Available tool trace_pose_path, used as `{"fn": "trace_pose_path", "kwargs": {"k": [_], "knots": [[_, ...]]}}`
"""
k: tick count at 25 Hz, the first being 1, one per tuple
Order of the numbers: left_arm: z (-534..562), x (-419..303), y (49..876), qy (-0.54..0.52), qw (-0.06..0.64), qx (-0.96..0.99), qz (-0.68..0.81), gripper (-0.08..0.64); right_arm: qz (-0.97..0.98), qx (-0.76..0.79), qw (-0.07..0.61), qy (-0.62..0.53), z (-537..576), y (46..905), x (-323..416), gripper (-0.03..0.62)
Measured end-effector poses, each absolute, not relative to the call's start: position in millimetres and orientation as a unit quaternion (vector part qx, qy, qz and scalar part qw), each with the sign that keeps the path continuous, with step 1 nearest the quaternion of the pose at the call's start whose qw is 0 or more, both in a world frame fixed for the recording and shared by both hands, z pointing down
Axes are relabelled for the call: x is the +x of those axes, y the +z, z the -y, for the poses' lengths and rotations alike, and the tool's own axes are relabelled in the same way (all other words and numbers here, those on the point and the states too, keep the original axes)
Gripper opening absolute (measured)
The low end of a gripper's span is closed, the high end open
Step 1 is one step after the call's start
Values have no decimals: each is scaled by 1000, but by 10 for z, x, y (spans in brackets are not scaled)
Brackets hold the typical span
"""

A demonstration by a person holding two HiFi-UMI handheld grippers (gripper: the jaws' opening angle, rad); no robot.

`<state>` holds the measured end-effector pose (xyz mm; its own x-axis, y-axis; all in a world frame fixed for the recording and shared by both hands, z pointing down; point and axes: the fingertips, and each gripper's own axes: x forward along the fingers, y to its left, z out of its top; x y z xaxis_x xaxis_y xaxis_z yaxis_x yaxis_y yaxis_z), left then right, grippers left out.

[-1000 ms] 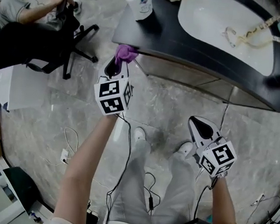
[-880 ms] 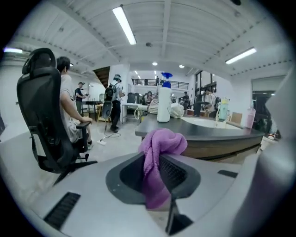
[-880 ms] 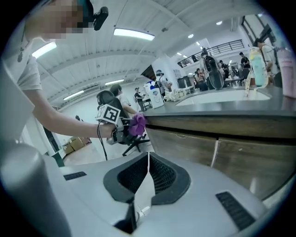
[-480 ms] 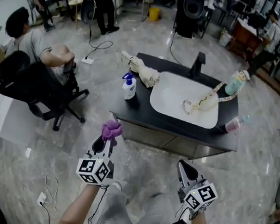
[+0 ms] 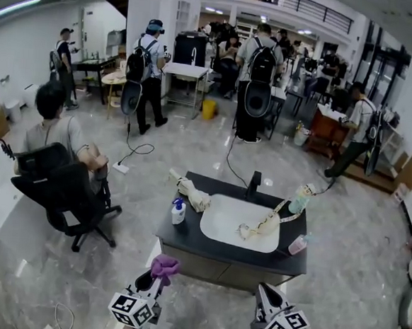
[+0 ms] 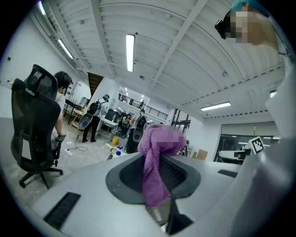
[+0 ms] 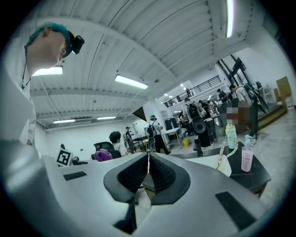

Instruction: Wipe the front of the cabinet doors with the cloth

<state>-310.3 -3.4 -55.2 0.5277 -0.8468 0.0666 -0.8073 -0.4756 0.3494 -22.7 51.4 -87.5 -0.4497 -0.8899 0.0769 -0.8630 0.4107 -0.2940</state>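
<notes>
The left claw (image 5: 156,278) (image 6: 155,159) is clamped on the cloth (image 5: 164,267) (image 6: 153,173). The cloth is purple. One bunch stands out past the jaw tips, and a tail hangs down between the pads. In the head view the cloth sits at 6 o'clock of the cabinet's left front corner. The left gripper view shows the cabinet small and far off, so the cloth is well apart from the doors.

The right claw (image 5: 263,291) (image 7: 148,162) has its jaws together with nothing between them. It is at 3 o'clock of the left claw, level with it and well apart. Both claws point toward 12 o'clock, at the cabinet (image 5: 215,273).

The cabinet carries a black top (image 5: 186,233) with a white sink (image 5: 229,226) set into it.
- A black tap (image 5: 253,182) stands at 12 o'clock of the sink.
- A bottle (image 5: 178,211) with a blue cap stands at 9 o'clock of the sink, upright.
- A beige rag (image 5: 193,190) lies at 11 o'clock.
- A yellow strip (image 5: 279,214) trails from the basin toward 2 o'clock, where a green bottle (image 5: 302,199) (image 7: 231,135) stands.
- A pink bottle (image 5: 298,244) (image 7: 246,159) stands at 4 o'clock, near the top's edge.

At 9 o'clock of the cabinet, well apart, a person (image 5: 52,130) sits in a black chair (image 5: 58,191). Other people stand at desks toward 12 o'clock.
</notes>
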Motion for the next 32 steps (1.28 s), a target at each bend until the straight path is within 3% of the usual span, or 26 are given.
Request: {"fn": "trace_pose_path", "kwargs": {"k": [7, 15, 26, 32], "knots": [[13, -3276, -1347, -72, 144, 882, 443, 77, -798, -576, 111, -136, -690, -1622, -396, 29], [14, -3395, -1503, -59, 155, 917, 364, 78, -789, -609, 40, -71, -1041, -1877, -1042, 29], [-581, -3239, -2112, -118, 124, 931, 323, 78, -801, -595, 48, -57, -1670, -2142, -1282, 29], [-1309, -3108, -1844, -87, 155, 921, 348, 78, -811, -577, 71, -65, -2241, -2123, -1110, 29]]}}
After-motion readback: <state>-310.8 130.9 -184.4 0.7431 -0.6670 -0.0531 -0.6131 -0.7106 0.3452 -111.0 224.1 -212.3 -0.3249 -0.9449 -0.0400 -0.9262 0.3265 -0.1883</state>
